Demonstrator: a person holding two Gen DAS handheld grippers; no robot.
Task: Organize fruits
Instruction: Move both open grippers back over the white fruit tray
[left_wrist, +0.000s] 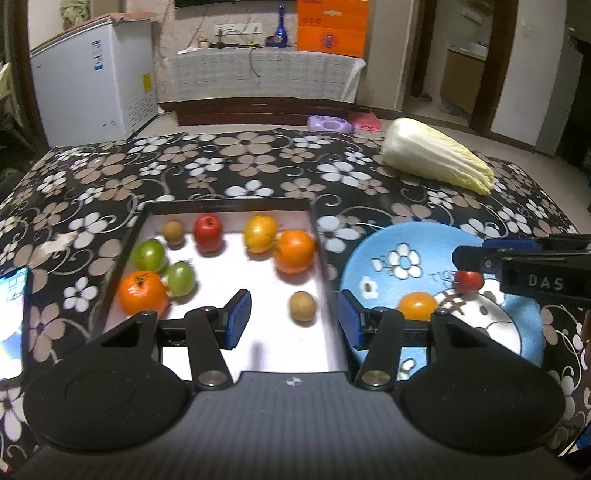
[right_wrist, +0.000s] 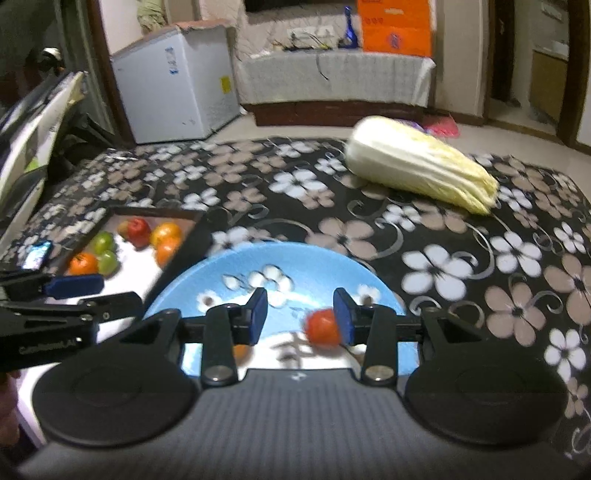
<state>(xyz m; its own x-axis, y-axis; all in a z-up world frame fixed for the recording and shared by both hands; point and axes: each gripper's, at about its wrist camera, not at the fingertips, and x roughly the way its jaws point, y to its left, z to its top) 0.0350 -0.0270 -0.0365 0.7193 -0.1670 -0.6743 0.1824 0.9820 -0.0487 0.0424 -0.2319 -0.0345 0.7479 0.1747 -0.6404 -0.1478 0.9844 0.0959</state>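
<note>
A white tray (left_wrist: 258, 347) with a dark rim holds several fruits: oranges (left_wrist: 294, 251), green ones (left_wrist: 149, 254), a red apple (left_wrist: 208, 232) and small brown ones (left_wrist: 302, 305). My left gripper (left_wrist: 293, 319) is open and empty above the tray's right part. A blue plate (left_wrist: 384, 243) lies to the right with a small orange fruit (left_wrist: 417, 305) on it. My right gripper (right_wrist: 300, 313) is open over the blue plate (right_wrist: 325, 262). A small red fruit (right_wrist: 322, 327) sits against its right pad, blurred, with a gap to the left pad. The red fruit also shows in the left wrist view (left_wrist: 468, 280).
A napa cabbage (left_wrist: 436, 155) lies at the far right of the flowered table (left_wrist: 240, 166). A lit phone (left_wrist: 11, 317) lies left of the tray. A white freezer (left_wrist: 92, 77) and a low cabinet stand beyond the table.
</note>
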